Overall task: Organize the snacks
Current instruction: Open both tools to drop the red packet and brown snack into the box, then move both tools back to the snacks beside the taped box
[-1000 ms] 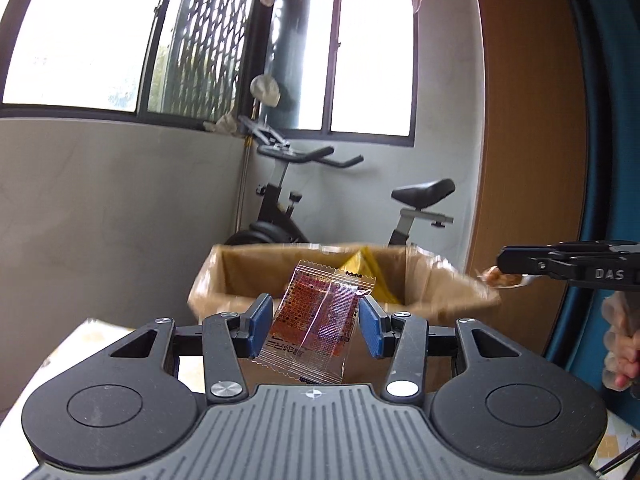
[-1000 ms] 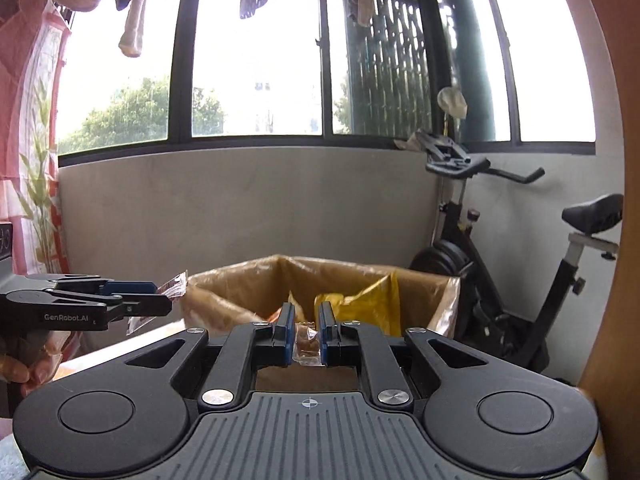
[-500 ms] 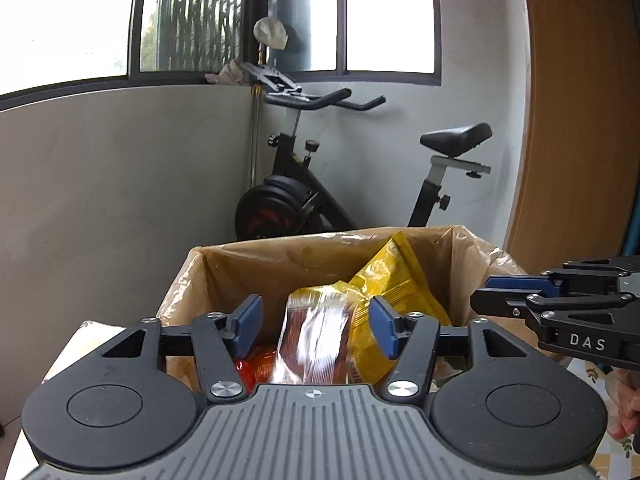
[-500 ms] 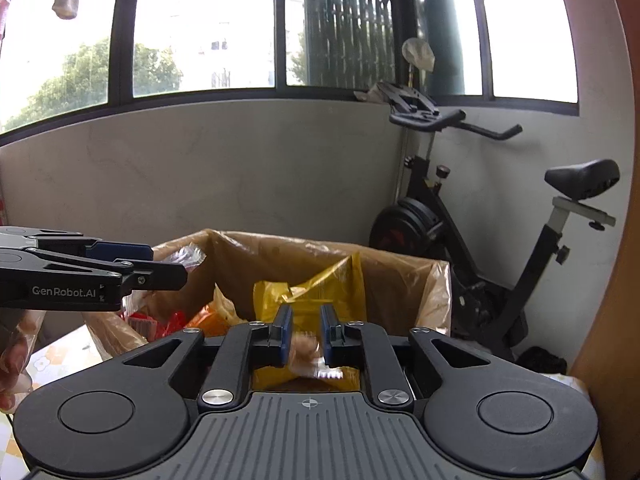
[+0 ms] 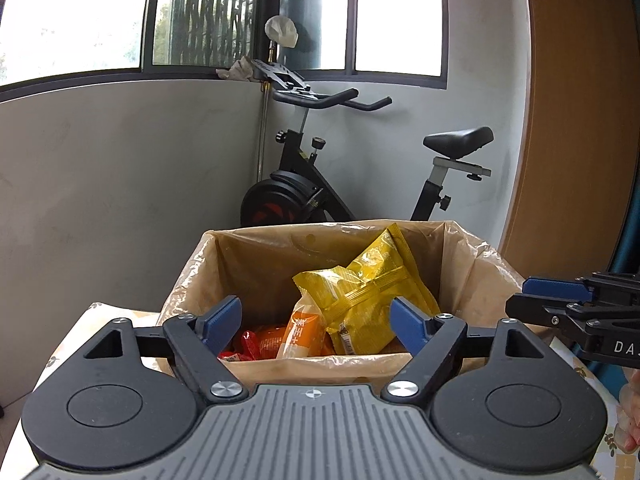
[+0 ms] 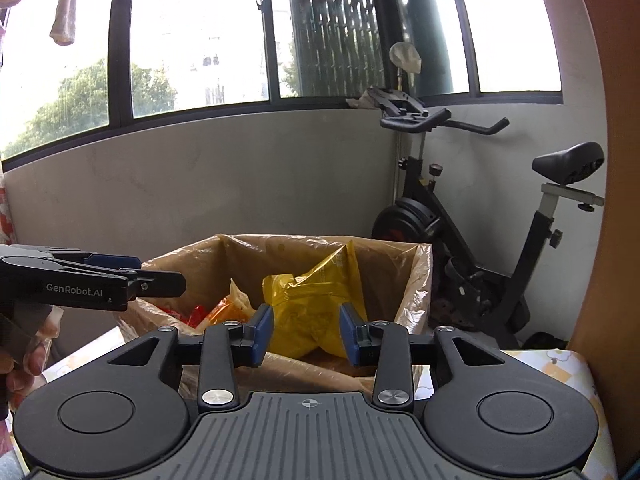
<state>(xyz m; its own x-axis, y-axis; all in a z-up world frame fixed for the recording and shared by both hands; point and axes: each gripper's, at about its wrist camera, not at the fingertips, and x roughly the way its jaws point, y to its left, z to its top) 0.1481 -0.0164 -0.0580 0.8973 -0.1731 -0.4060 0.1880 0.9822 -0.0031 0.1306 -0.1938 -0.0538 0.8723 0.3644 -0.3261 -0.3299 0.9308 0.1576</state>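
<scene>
A cardboard box lined with clear plastic [image 5: 256, 264] [image 6: 392, 276] stands on the table just ahead of both grippers. It holds yellow snack bags [image 5: 372, 292] [image 6: 316, 300], an orange-white packet [image 5: 304, 332] and red packets [image 5: 256, 340]. My left gripper [image 5: 316, 322] is open and empty, above the box's near edge. My right gripper [image 6: 306, 334] is open and empty, also above the near edge. The right gripper's side shows in the left wrist view [image 5: 580, 312]; the left gripper's side shows in the right wrist view [image 6: 92, 284].
A black exercise bike [image 5: 320, 184] [image 6: 480, 240] stands behind the box against the grey wall under the windows. A wooden panel [image 5: 572, 120] rises at the right. The table has a patterned cloth [image 6: 548, 364].
The left gripper opened and let go of the red see-through packet into the box. The right gripper opened and dropped its small snack. Both views tilted down toward the box.
</scene>
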